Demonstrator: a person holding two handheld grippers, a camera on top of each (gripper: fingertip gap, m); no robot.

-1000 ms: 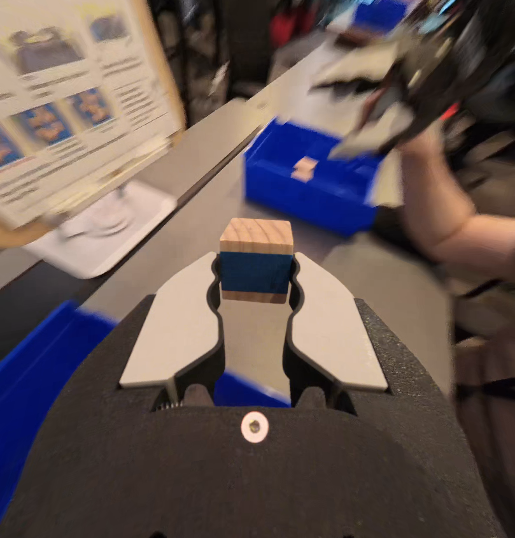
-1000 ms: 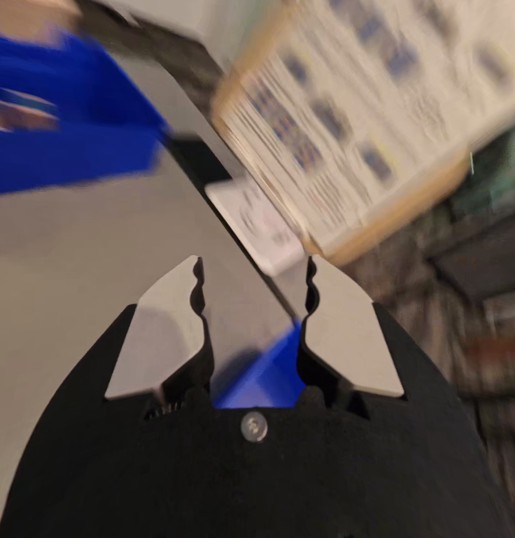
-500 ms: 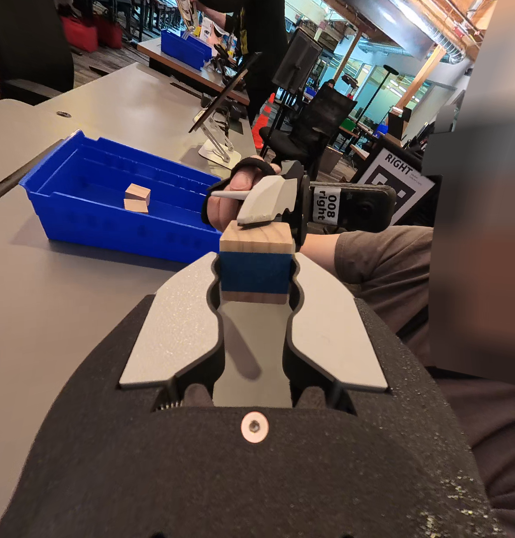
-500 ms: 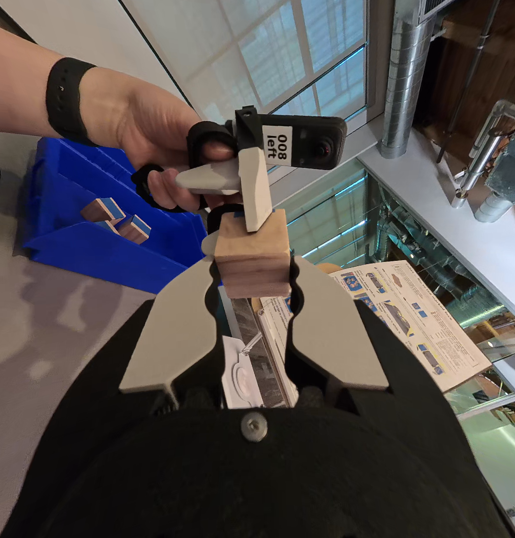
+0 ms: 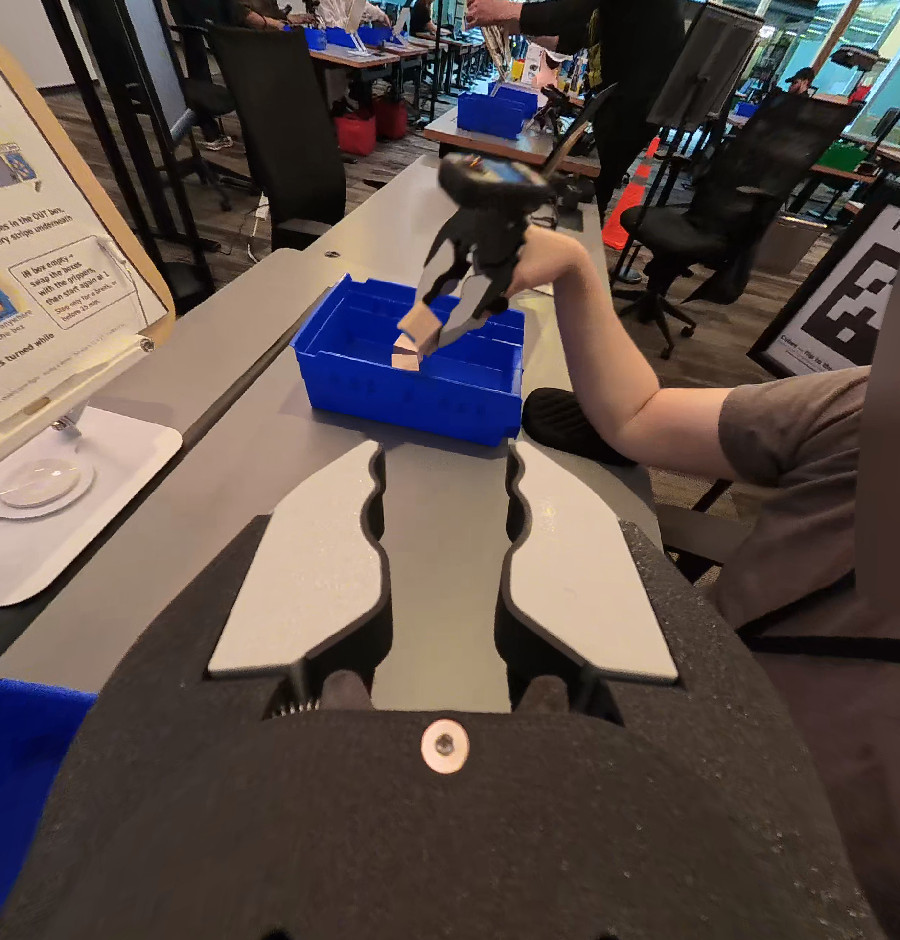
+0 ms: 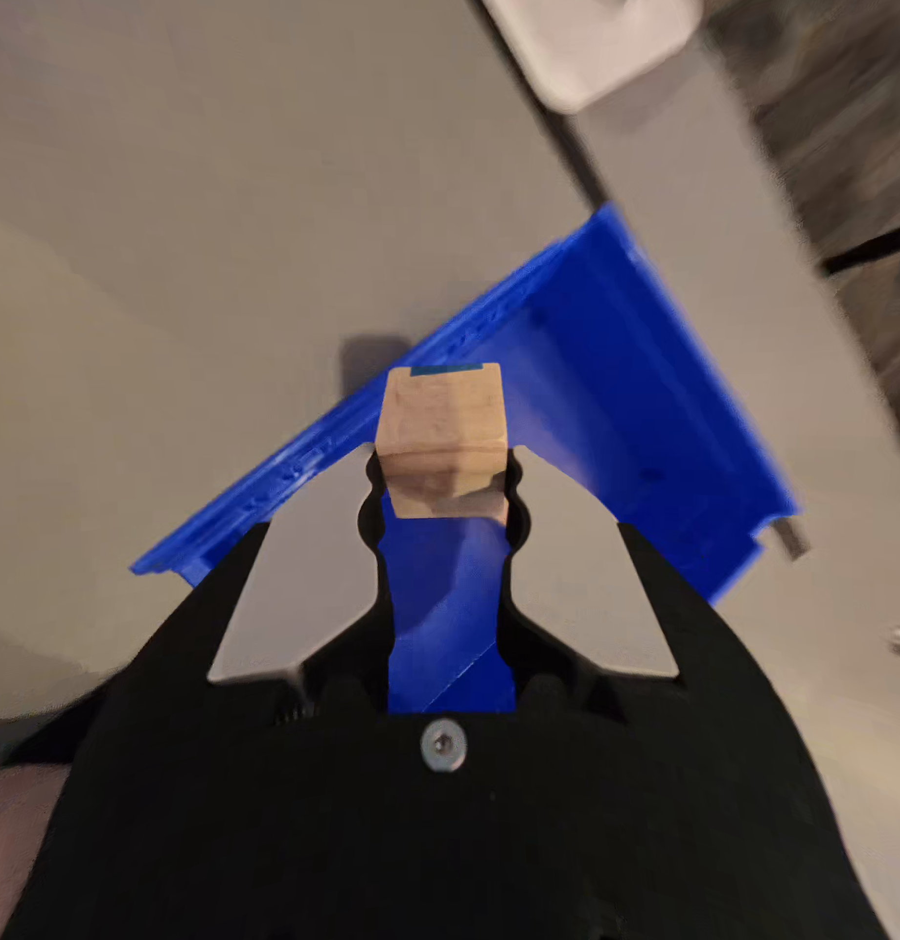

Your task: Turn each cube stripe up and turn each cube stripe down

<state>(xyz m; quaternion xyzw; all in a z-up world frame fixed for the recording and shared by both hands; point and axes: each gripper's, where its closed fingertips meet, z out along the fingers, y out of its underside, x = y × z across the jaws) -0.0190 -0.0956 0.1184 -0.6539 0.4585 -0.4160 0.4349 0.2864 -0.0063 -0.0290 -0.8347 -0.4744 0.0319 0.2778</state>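
right gripper (image 6: 443, 483) clamps wooden cube (image 6: 440, 432), blue stripe on far face.

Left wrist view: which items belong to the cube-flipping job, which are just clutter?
Job:
- wooden cube in the right tool
- blue bin under it
- cube in the bin
- left tool, open, nothing in it

Lying about:
- instruction board on its white stand
- black pad
- office chairs
- orange cone

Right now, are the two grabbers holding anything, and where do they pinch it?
The right gripper holds a wooden cube by two opposite plain sides, over the blue bin. The left gripper holds nothing.
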